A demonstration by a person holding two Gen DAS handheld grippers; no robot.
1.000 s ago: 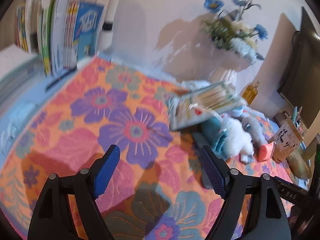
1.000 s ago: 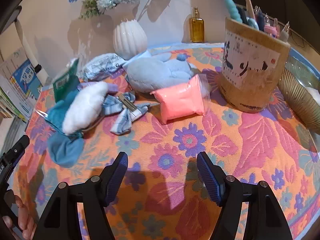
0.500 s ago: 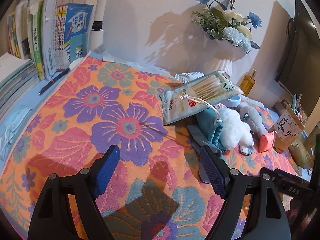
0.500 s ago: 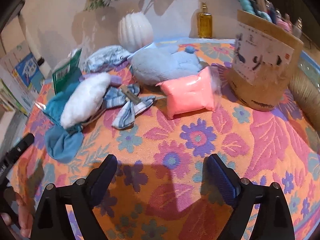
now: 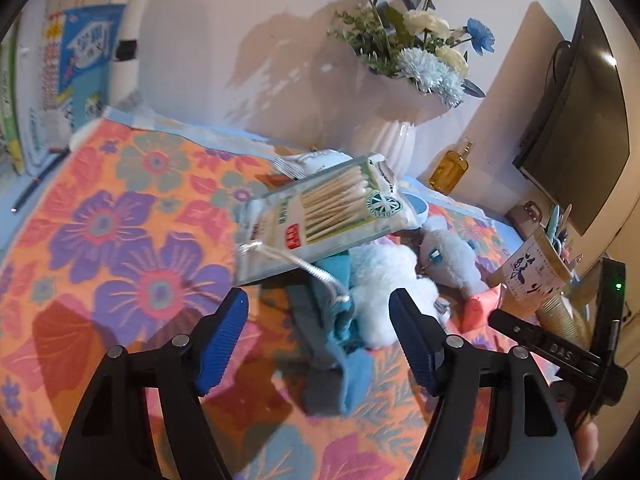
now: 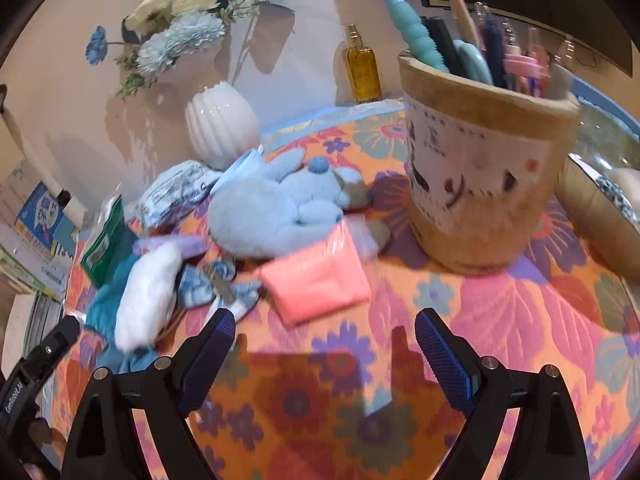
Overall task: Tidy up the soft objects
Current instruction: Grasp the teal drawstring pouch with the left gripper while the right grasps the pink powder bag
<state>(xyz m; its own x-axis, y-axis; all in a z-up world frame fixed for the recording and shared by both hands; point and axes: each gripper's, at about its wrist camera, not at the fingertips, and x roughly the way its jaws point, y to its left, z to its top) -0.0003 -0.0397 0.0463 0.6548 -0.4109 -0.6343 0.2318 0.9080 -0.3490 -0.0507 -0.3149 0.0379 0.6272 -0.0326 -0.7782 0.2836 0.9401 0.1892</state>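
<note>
Both claws are held empty: the left gripper (image 5: 318, 316), jaws just narrowed, frames the teal cloth (image 5: 340, 320); the right gripper (image 6: 324, 336), just widened, faces the pink pouch (image 6: 316, 280). Farther back, the cotton-swab packet (image 5: 320, 216) could be dragged along if the cloth is pulled.

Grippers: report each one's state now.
Left gripper: open, holding nothing; its jaws have just been closing.
Right gripper: open, holding nothing.

Warm indoor light, hard shadows, fisheye bending, dark corners, slight motion blur
</note>
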